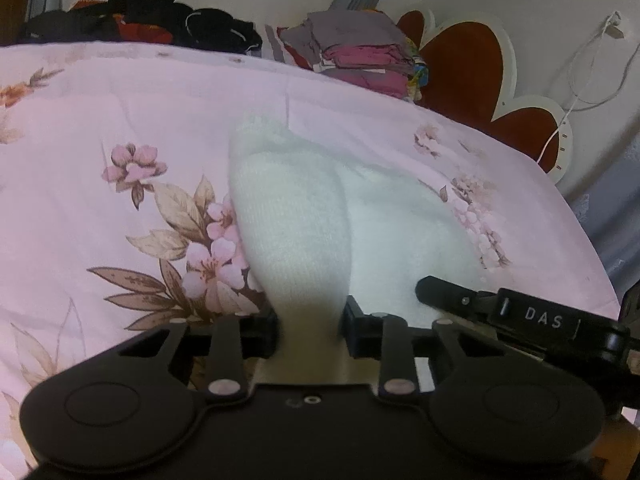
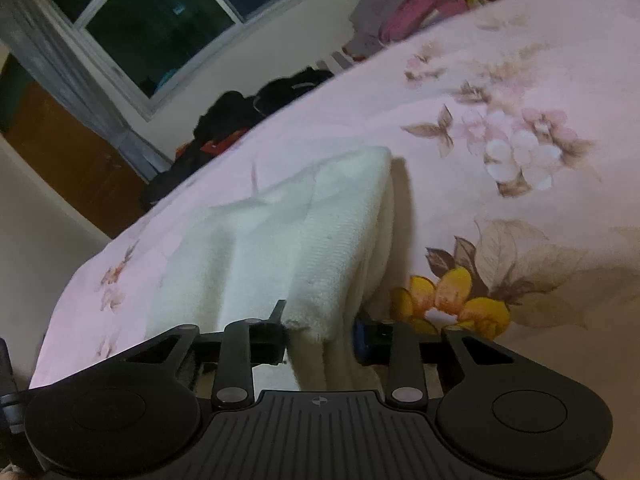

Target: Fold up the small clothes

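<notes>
- Low in the centre of the left wrist view, the left gripper (image 1: 310, 330) is seen clenched on a bunched corner of the white cloth (image 1: 304, 216), the fabric pinched tight between its two black fingers (image 1: 262, 330).
- From that pinch, the white cloth is spread up the middle of the frame, one fold raised into a rounded hump and the rest lying flat on the pink floral bedsheet (image 1: 120, 112).
- At the lower right of the same view, a black finger of the right gripper (image 1: 448, 300) is caught reaching in over the cloth's near edge.
- Across in the right wrist view, the right gripper (image 2: 320, 334) is likewise closed on the white cloth (image 2: 288, 232), a frayed corner and several stacked layers clamped between its fingers (image 2: 266, 338).
- The cloth is lifted in a ridge from the jaws toward the centre of the frame, with a shadow thrown on the sheet (image 2: 500, 80) just to its right.
- A yellow printed flower (image 2: 452, 300) is noted on the sheet just right of the grip.
- Along the top of the left view, a heap of dark clothes (image 1: 160, 16) is seen at upper left and a stack of folded garments (image 1: 360, 48) at upper centre, both well apart from the cloth.
- A red and white heart-shaped headboard (image 1: 468, 68) is seen at upper right there.
- A dark window (image 2: 160, 20) fills the upper left of the right view.
</notes>
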`<state>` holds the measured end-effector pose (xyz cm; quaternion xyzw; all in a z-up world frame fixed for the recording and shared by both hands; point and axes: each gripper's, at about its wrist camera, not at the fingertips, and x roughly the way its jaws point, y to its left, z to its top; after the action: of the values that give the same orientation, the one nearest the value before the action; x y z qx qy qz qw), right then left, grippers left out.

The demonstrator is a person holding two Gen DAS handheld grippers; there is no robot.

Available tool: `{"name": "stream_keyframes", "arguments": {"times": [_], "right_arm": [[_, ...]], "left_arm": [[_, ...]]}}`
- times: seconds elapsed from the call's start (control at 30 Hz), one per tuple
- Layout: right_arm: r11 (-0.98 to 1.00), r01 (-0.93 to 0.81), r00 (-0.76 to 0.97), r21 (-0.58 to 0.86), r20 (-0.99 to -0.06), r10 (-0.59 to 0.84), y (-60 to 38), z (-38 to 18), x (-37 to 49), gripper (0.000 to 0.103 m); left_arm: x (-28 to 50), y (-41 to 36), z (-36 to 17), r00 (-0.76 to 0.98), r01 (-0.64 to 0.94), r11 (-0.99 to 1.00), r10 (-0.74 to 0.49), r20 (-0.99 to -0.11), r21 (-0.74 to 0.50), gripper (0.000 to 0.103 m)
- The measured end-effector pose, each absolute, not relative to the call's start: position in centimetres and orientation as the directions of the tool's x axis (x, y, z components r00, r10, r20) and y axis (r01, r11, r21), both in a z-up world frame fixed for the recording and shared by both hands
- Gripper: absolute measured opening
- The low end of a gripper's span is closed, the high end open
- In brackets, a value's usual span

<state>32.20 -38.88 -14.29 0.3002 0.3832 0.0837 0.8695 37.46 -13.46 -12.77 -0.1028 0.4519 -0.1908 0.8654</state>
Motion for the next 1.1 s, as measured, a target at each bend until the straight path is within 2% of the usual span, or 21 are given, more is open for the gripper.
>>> {"name": "stream_keyframes", "arguments": {"times": [0.3,0.5,0.83,1.1], "right_arm": [[0.795,0.004,0.717,0.607,-0.556,0.421,-36.3,-10.5,31.9,0.03],[0.785,-0.051,0.723,0.618,-0.52,0.456,-32.1,-8.0,31.7,0.03],[0.764,-0.154,0.72,0.626,-0.458,0.521,-18.1,-5.0,32.7,0.03],[0.74,-0.213,0.692,0.638,-0.436,0.575,-5.1,-6.3,34.6,0.03]], "left_arm": [[36.2,-12.4,-9.4,0.562,0.273,0.901,-0.434,-0.704,-0.338,0.026],[35.4,-8.1,-7.2,0.602,0.254,0.905,-0.423,-0.677,-0.34,0.025],[34.4,6.2,-4.2,0.686,0.207,0.918,-0.382,-0.619,-0.338,0.025],[35.0,18.8,-4.7,0.713,0.154,0.943,-0.312,-0.627,-0.295,0.025]]}}
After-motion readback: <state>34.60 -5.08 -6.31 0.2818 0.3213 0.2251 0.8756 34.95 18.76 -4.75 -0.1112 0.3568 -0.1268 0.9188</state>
